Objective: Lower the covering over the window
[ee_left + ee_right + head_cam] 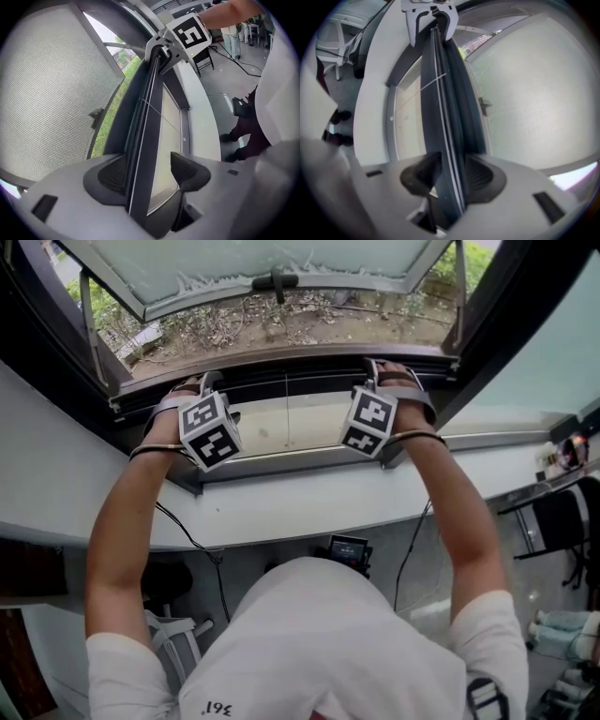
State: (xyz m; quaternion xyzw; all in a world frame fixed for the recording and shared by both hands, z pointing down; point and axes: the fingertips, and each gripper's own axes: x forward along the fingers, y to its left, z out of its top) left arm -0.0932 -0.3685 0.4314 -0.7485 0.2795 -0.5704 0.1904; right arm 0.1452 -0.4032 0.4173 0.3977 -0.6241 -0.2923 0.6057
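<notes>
Across the window opening, just above the white surface (281,512), runs the covering's dark rail (291,379). Beyond it a frosted pane (244,263) tilts outward over soil and greenery. The left claw (150,171) stands apart around the rail, one pad beside it and the other clear. The right claw (447,176) is clamped on the rail, with a pad against each face. Below the surface are grey floor (427,559), a black cable (187,532) and, at the right, a black chair (560,519).
</notes>
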